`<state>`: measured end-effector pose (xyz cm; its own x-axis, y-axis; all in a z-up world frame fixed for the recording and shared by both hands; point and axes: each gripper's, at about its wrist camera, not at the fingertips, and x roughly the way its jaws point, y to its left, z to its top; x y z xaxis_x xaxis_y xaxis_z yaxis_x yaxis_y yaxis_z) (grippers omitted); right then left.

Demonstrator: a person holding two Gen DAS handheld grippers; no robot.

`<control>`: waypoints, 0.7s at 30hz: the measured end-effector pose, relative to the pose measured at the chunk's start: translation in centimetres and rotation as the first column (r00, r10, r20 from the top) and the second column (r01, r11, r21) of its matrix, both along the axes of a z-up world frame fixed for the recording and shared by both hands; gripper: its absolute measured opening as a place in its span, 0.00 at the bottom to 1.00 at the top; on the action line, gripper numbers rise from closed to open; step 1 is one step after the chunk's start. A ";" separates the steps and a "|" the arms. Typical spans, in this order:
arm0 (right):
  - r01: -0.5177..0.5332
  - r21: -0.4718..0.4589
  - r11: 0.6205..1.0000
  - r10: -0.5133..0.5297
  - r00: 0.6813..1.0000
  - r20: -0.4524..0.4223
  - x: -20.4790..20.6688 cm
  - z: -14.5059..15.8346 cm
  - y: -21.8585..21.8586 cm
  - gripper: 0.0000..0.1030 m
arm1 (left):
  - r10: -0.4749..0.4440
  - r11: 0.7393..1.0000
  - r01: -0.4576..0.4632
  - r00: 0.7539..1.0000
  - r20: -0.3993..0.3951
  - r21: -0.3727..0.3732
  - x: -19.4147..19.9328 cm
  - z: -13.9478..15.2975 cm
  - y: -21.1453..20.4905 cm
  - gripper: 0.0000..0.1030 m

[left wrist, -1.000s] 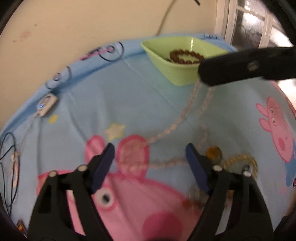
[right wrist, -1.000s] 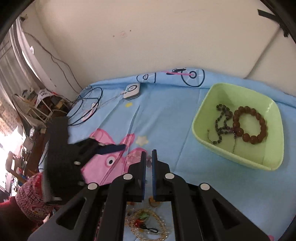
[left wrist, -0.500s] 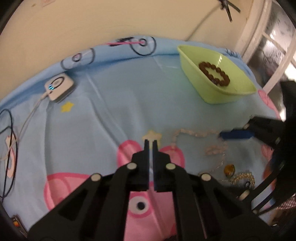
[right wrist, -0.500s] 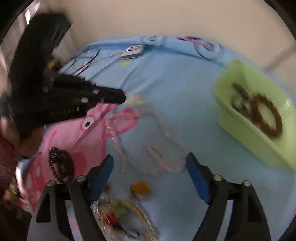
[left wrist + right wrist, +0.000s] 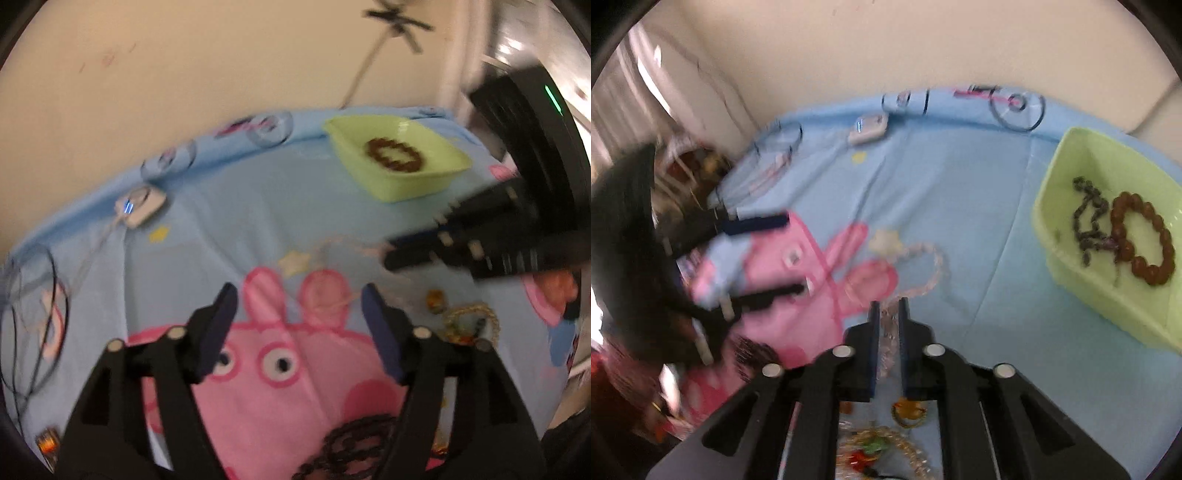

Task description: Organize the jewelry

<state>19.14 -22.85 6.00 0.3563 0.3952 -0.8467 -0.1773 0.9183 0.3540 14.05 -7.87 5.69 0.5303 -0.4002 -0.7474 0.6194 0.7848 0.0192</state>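
A pale pink bead necklace (image 5: 938,258) lies looped on the blue cartoon sheet. One strand of it runs between the pads of my right gripper (image 5: 888,306), which is shut on it. In the left wrist view the right gripper (image 5: 391,256) reaches in from the right, low over the faint necklace (image 5: 332,247). My left gripper (image 5: 297,299) hovers above the pink pig print. Its jaws are opening with nothing between them. The green tray (image 5: 1045,206) at the far right holds a brown bead bracelet (image 5: 1145,240) and a dark bead chain (image 5: 1087,218).
An amber piece (image 5: 908,410) and a gold chain with coloured bits (image 5: 879,450) lie under the right gripper. A dark bead bracelet (image 5: 354,443) sits near the front. A white charger (image 5: 142,208) and cables (image 5: 37,314) are at the left, and a wall runs behind.
The left gripper, shut half a second ago, has opened and drawn back toward the front. The right gripper, wide open over the necklace then, has closed on a strand.
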 end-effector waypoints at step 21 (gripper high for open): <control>0.135 0.096 0.986 -0.159 0.940 0.304 0.3 15.7 -6.9 0.00 | -0.098 0.979 0.103 0.994 0.041 -0.175 4.3 9.3 -9.8 0.05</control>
<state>19.48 -29.74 21.71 0.6546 0.3746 -0.6567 -0.1535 0.9164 0.3697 18.38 -17.66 14.97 0.5028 -0.5767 -0.6439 0.6967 0.7113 -0.0930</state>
